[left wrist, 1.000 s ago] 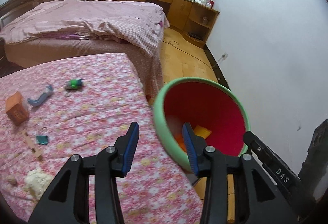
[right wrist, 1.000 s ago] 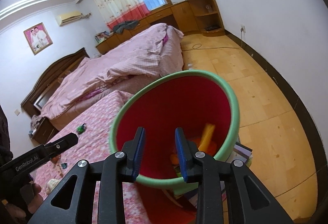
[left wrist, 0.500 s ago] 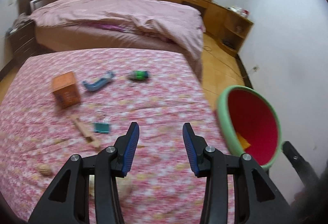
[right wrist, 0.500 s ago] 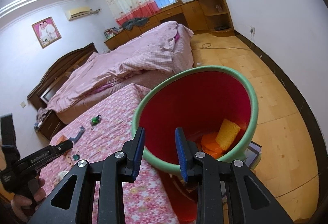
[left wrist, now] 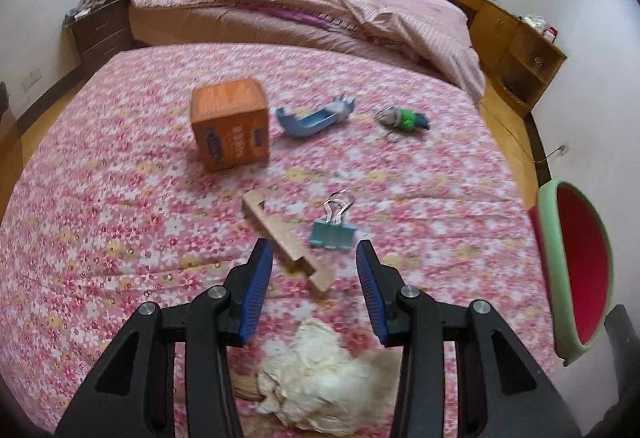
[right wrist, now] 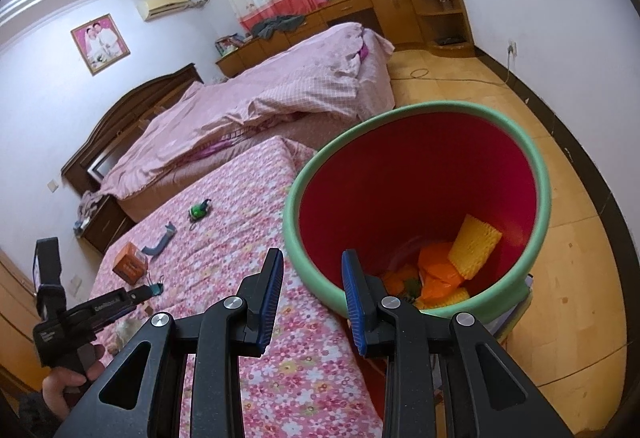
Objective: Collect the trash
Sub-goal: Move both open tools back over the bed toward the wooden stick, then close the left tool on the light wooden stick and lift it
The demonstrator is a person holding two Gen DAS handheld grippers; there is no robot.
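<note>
Left hand-held gripper (left wrist: 315,270) hangs over the flowery pink bedspread (left wrist: 120,197) with its jaws partly apart and nothing between the blue pads; a wooden clip-like piece (left wrist: 288,242) lies just ahead between the fingertips in view, with a teal binder clip (left wrist: 333,234) right beside it; a crumpled whitish tissue wad (left wrist: 320,378) sits on the spread just under the gripper body. Further out there's an orange carton (left wrist: 230,125), a bluish plastic piece (left wrist: 314,116) next to it, and a small green-and-grey thing (left wrist: 402,117) off to the right, can't tell what exactly; all a bit blurry.

Right hand-held gripper (right wrist: 312,284) is also partly open and empty, pointing at the near rim of the red trash bin (right wrist: 420,173) with the green rim; the bin sits at the corner of the spread over the wooden floor (right wrist: 580,258); inside it are a yellow sponge-like piece (right wrist: 474,244) and some orange wrappers (right wrist: 438,270). From the right wrist view you can see a person's hand (right wrist: 68,382) holding the left gripper's handle at the lower left; a second bed with a pink checked quilt (right wrist: 260,105) stands behind.
</note>
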